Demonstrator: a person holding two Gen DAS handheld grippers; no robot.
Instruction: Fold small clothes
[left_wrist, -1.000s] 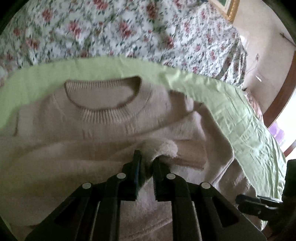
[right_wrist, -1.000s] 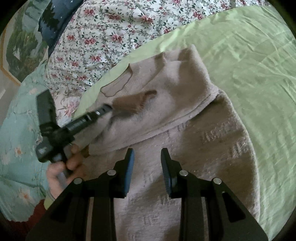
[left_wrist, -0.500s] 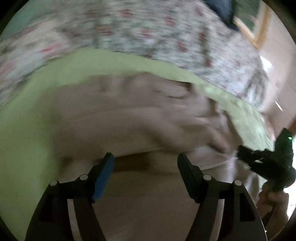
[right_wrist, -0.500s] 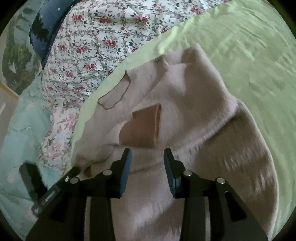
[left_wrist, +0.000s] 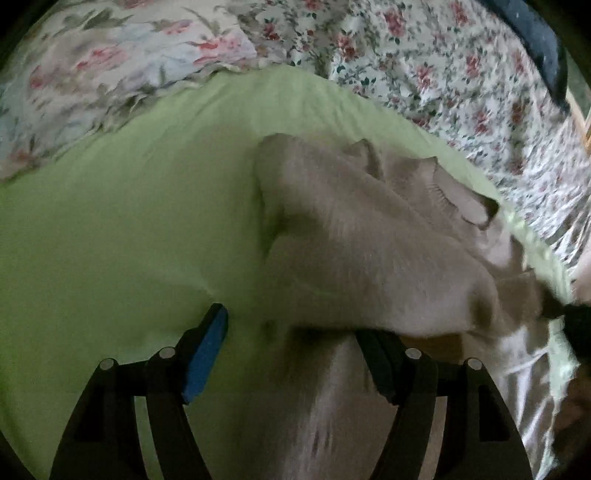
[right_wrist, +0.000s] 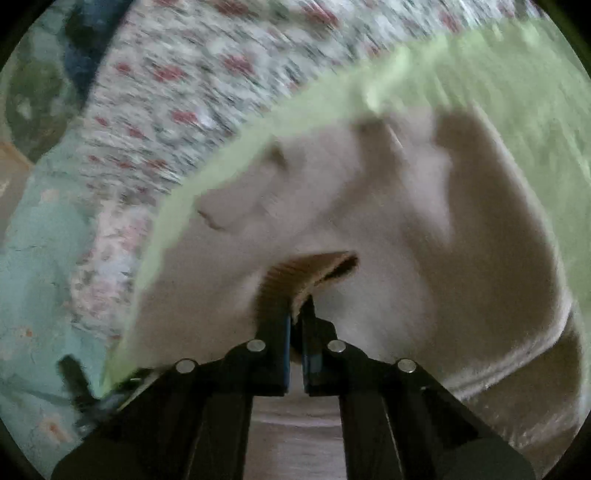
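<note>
One sleeve cuff (right_wrist: 314, 271) is clamped between my right gripper (right_wrist: 295, 317) jaws, my left gripper (left_wrist: 291, 332) stands wide over the sweater (left_wrist: 369, 251) ahead on the green sheet (left_wrist: 110, 221), folding barely started.
</note>
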